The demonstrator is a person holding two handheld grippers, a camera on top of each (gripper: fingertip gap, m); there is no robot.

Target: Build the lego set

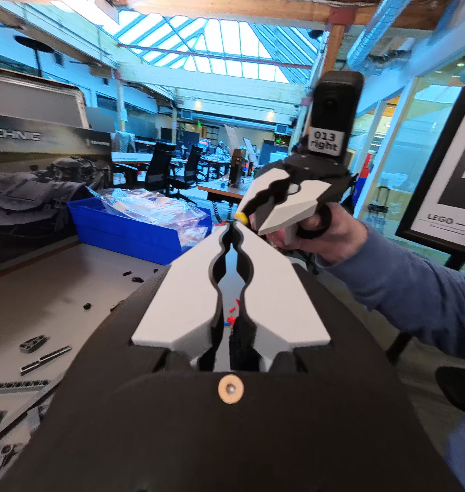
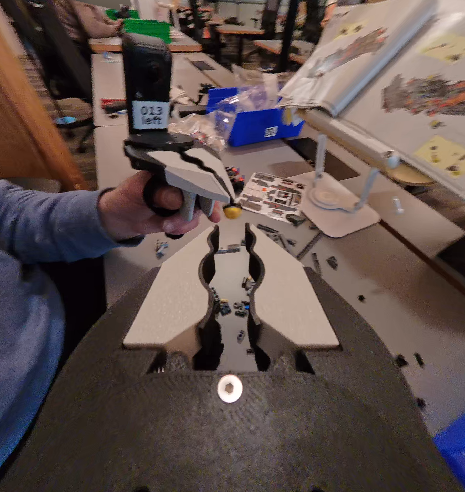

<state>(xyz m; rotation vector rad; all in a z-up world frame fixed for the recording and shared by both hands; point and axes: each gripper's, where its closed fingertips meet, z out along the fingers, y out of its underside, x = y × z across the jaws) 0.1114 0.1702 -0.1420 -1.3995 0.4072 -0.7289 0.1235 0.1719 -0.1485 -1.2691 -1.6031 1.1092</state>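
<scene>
My left gripper (image 1: 232, 223) is raised above the table and shut on a small round yellow lego piece (image 1: 241, 217) with a thin black rim. The right wrist view shows the same piece (image 2: 231, 210) hanging from the closed tips of the left gripper (image 2: 232, 200). My right gripper (image 2: 232, 229) is open. Its fingertips stand just short of the yellow piece and nothing lies between the pads. In the left wrist view the right gripper (image 1: 248, 215) meets the left one tip to tip at the piece. A hand holds each gripper.
A blue bin (image 1: 124, 234) of plastic bags stands at the back, also in the right wrist view (image 2: 255, 127). An instruction booklet (image 2: 385, 87) leans on a stand at right, with a sticker sheet (image 2: 274, 194) below it. Loose dark pieces (image 2: 234, 303) are scattered on the grey table (image 1: 53, 287). Less than 4 cm separates the two grippers' tips.
</scene>
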